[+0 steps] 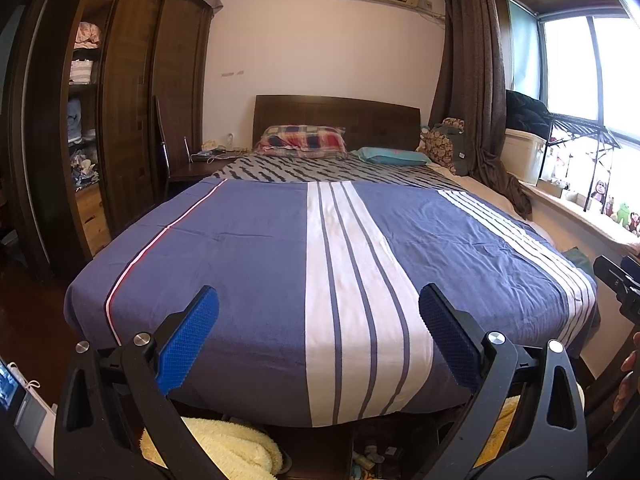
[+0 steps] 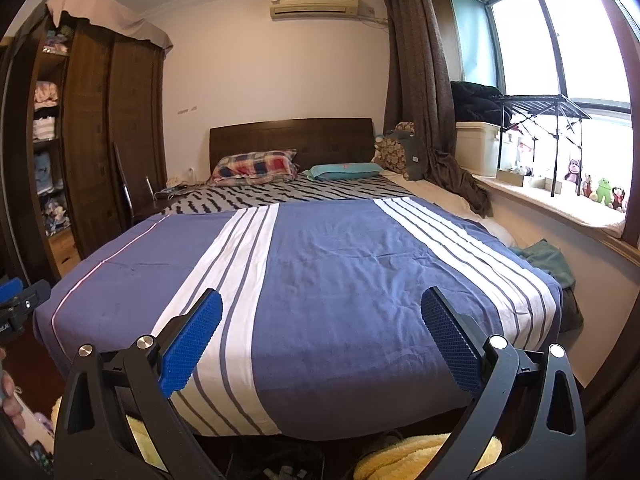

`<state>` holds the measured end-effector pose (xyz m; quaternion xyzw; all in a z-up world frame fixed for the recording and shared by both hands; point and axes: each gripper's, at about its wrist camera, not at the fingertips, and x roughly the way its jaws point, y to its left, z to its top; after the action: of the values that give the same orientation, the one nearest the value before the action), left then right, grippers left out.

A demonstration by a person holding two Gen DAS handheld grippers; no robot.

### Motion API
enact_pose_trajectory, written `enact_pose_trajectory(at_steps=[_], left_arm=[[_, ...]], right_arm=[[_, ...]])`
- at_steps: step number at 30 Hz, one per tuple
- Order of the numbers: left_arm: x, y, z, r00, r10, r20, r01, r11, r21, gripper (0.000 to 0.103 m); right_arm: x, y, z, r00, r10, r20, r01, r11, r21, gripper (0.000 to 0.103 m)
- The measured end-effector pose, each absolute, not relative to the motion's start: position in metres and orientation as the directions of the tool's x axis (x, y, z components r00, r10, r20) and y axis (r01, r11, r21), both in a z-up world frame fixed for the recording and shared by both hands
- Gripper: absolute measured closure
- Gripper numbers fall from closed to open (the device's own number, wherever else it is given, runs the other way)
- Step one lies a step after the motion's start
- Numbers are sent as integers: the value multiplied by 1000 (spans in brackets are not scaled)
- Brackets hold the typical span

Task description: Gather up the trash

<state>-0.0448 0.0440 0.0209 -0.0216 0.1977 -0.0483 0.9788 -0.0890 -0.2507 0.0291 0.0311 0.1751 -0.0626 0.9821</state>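
Both views look along a bed covered by a blue blanket (image 1: 248, 248) with white stripes; no trash shows on it. My left gripper (image 1: 319, 300) hangs open at the foot of the bed, nothing between its blue pads (image 1: 188, 340). My right gripper (image 2: 321, 302) is open too, also empty, over the same blanket (image 2: 340, 264). The right gripper's body (image 1: 618, 284) shows at the right edge of the left wrist view. The left gripper's body (image 2: 18, 300) shows at the left edge of the right wrist view.
A dark wardrobe (image 1: 132, 100) with open shelves stands left. Pillows (image 1: 302, 140) lie by the headboard (image 1: 336, 114). A window sill (image 2: 560, 204) with small toys, a white box (image 2: 478, 148) and a black rack (image 2: 540, 112) runs along the right. Yellow fleece (image 1: 224, 448) lies below the bed's foot. A green cloth (image 2: 546, 258) lies at the bed's right edge.
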Motion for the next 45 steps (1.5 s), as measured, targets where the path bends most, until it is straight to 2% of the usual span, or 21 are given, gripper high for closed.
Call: enact_pose_trajectory(at_steps=[14, 45], left_arm=[[-52, 43, 24, 927, -103, -360, 87, 994, -60, 8], [-55, 44, 28, 932, -88, -352, 74, 996, -53, 8]], right_arm=[[-96, -254, 35, 940, -116, -321, 139, 989, 50, 3], [-93, -250, 34, 936, -112, -335, 135, 990, 44, 3]])
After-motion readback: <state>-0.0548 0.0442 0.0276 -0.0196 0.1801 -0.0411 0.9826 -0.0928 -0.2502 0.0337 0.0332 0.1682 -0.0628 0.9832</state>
